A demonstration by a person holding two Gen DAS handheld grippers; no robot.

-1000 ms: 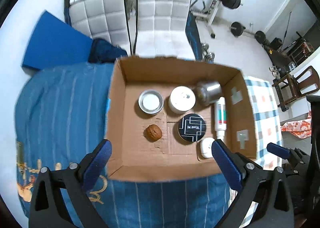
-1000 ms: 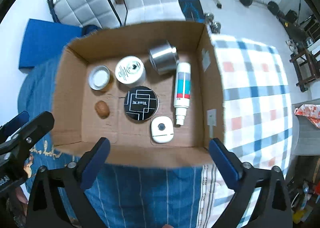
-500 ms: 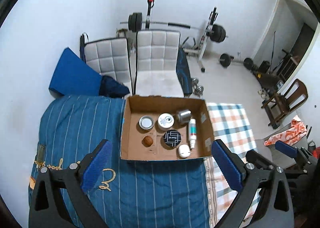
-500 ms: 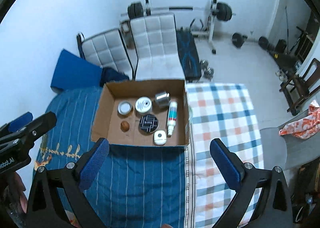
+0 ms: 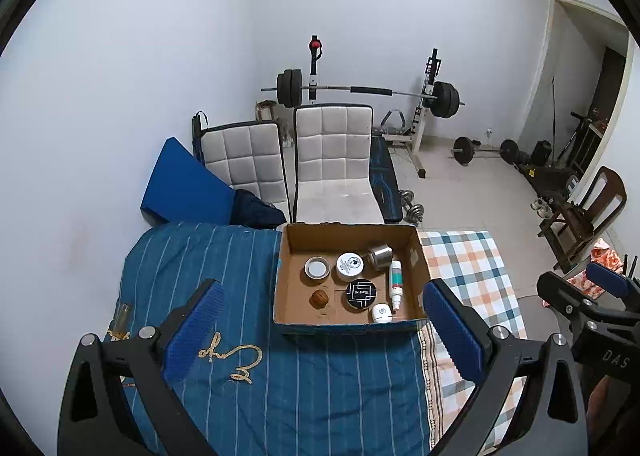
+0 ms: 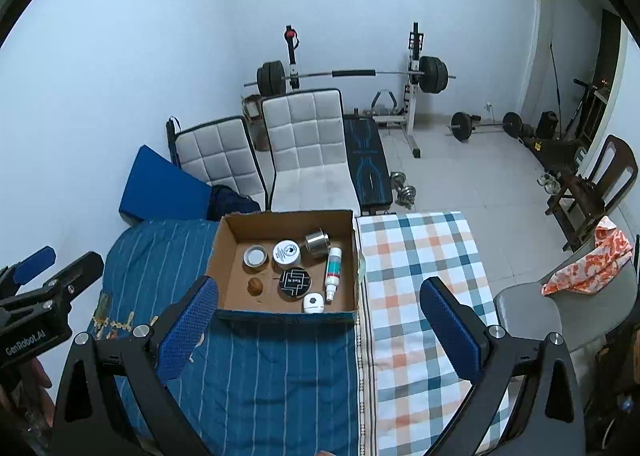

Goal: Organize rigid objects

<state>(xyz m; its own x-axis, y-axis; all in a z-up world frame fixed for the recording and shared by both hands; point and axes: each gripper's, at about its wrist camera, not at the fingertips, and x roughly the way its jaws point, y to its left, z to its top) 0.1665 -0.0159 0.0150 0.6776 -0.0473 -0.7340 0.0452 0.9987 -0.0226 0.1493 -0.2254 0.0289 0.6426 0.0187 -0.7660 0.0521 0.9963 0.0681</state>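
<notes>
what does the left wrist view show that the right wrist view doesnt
Only the left wrist view shows the right tool at its right edge, and the gold script embroidered on the blue striped bedspread in plain view.

Only the right wrist view shows the left tool at its left edge and the grey chair with the orange patterned cloth spread over it.

Both show the open cardboard box holding a brown walnut, a black round tin and a white spray bottle lying down, plus the checked blanket.
</notes>
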